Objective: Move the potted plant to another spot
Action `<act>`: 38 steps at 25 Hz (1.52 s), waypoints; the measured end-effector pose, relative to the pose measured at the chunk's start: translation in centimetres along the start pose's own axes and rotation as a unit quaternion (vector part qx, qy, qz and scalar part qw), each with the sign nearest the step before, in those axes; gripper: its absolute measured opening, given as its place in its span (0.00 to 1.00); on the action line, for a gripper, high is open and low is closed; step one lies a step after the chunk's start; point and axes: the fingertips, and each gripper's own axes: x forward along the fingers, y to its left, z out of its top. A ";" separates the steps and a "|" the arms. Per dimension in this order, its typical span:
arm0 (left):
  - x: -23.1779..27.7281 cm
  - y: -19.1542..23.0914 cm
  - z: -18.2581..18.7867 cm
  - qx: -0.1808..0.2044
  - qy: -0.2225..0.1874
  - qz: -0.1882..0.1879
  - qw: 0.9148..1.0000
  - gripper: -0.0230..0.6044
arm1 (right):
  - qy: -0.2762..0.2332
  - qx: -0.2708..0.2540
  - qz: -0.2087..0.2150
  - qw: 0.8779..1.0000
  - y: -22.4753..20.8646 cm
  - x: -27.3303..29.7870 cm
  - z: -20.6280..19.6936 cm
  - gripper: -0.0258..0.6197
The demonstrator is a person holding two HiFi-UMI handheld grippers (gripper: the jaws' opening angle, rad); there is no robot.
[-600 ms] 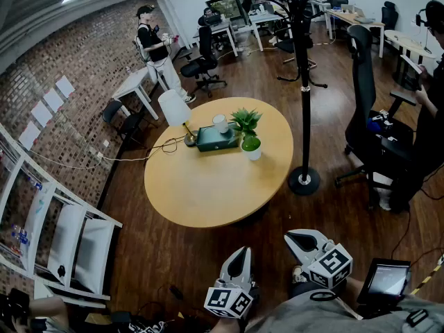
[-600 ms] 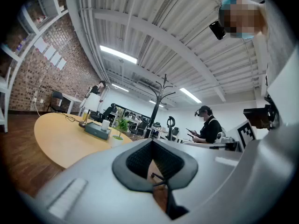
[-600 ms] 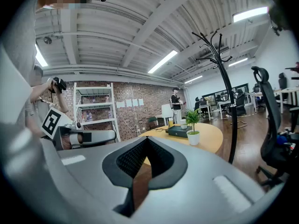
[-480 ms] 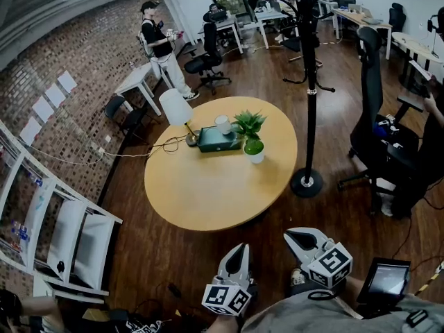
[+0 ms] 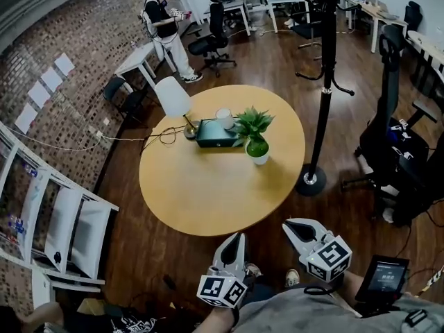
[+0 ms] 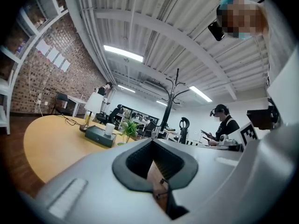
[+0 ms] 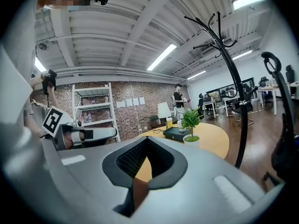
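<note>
The potted plant [image 5: 256, 139], green leaves in a small white pot, stands on the round wooden table [image 5: 208, 186], right of centre and beside a dark green box. It also shows far off as the plant [image 6: 128, 130] in the left gripper view and as the plant [image 7: 190, 121] in the right gripper view. My left gripper [image 5: 236, 241] and right gripper [image 5: 294, 225] hover off the table's near edge, well short of the plant. Both are shut with nothing between their jaws. The same shows for the left gripper [image 6: 156, 171] and the right gripper [image 7: 145, 169].
On the green box [image 5: 211, 134] sits a white cup [image 5: 224, 116], with a white lamp [image 5: 173, 97] to its left. A black coat stand [image 5: 324, 82] rises right of the table, an office chair [image 5: 392, 130] beyond it. White shelving [image 5: 55, 220] lines the left wall. A person [image 5: 163, 26] stands far back.
The head view has shifted: table, plant and coat stand sit lower in the picture and look a little nearer. Both grippers stay shut at the bottom edge.
</note>
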 end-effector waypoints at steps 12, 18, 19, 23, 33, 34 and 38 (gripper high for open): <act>9.7 11.5 2.3 -0.011 0.010 -0.043 0.999 0.03 | 0.008 -0.006 -0.056 0.998 -5.9 13.1 1.5 0.05; 14.1 15.8 4.0 -0.008 0.020 -0.084 0.996 0.03 | 0.007 -0.014 -0.091 0.996 -8.2 18.8 3.2 0.05; 14.7 16.3 4.1 -0.007 0.022 -0.088 0.996 0.03 | 0.009 -0.015 -0.095 0.995 -8.5 19.4 3.4 0.05; 16.5 17.6 3.7 -0.016 0.039 -0.092 0.995 0.03 | 0.020 -0.011 -0.111 0.994 -9.9 20.3 3.3 0.05; 22.1 19.3 -0.2 -0.013 0.074 -0.070 0.995 0.03 | 0.046 -0.012 -0.107 0.993 -16.1 21.8 0.5 0.05; 22.7 19.6 -0.8 -0.013 0.079 -0.066 0.995 0.03 | 0.051 -0.014 -0.107 0.993 -16.8 22.1 0.0 0.05; 24.7 21.2 -3.5 -0.008 0.098 -0.054 0.994 0.03 | 0.072 -0.018 -0.105 0.992 -19.5 23.5 -2.1 0.05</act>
